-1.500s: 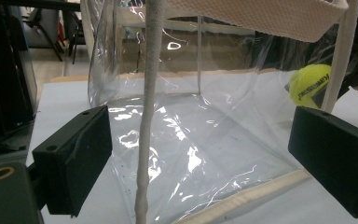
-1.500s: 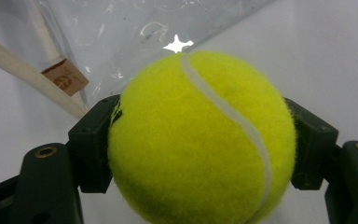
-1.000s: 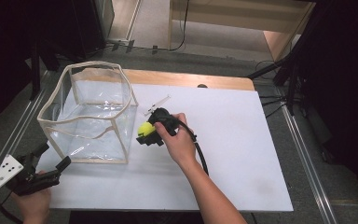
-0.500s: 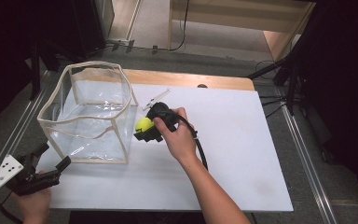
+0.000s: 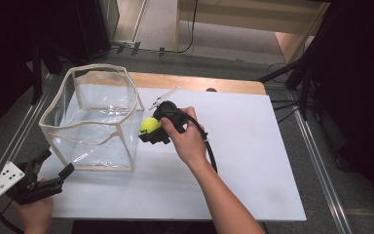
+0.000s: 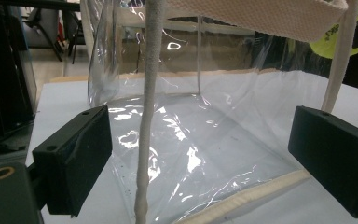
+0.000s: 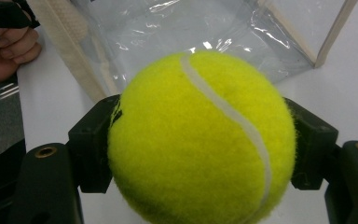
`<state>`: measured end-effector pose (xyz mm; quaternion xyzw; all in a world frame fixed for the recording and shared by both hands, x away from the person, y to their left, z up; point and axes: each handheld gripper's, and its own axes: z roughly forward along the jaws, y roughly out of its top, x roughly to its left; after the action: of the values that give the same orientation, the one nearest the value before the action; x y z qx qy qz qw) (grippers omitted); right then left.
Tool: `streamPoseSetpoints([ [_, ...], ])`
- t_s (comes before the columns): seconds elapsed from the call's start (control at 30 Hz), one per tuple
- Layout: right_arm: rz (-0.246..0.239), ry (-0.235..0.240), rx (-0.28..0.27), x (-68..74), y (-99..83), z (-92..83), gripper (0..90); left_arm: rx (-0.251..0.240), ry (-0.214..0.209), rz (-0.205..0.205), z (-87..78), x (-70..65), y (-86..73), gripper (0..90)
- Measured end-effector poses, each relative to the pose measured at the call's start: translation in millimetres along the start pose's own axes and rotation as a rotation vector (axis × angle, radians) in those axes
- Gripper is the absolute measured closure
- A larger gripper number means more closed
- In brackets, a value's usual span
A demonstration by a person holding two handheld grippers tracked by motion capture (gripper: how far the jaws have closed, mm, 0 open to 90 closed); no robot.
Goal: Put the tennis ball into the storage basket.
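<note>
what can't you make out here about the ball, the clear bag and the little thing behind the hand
- Tennis ball, high view: mostly covered by the right hand-held gripper; whether it touches the clear bag is unclear.
- Tennis ball's underside, right gripper view: cut off by the bottom edge.
- Clear bag, left gripper view: its top is cut off by the frame.
- Thin white object, high view: too small to identify.

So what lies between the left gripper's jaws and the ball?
In the left gripper view, the clear bag stands between the open left gripper and the ball.
</note>
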<state>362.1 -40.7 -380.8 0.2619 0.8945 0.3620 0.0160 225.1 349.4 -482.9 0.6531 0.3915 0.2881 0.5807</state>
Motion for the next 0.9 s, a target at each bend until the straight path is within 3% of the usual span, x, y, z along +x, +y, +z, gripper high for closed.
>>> streamPoseSetpoints([
  [0.9,-0.032,-0.008,-0.043,3.4,24.9,-29.4,23.8,-0.001,-0.001,0.001,0.4,-0.4,0.0,6.5],
])
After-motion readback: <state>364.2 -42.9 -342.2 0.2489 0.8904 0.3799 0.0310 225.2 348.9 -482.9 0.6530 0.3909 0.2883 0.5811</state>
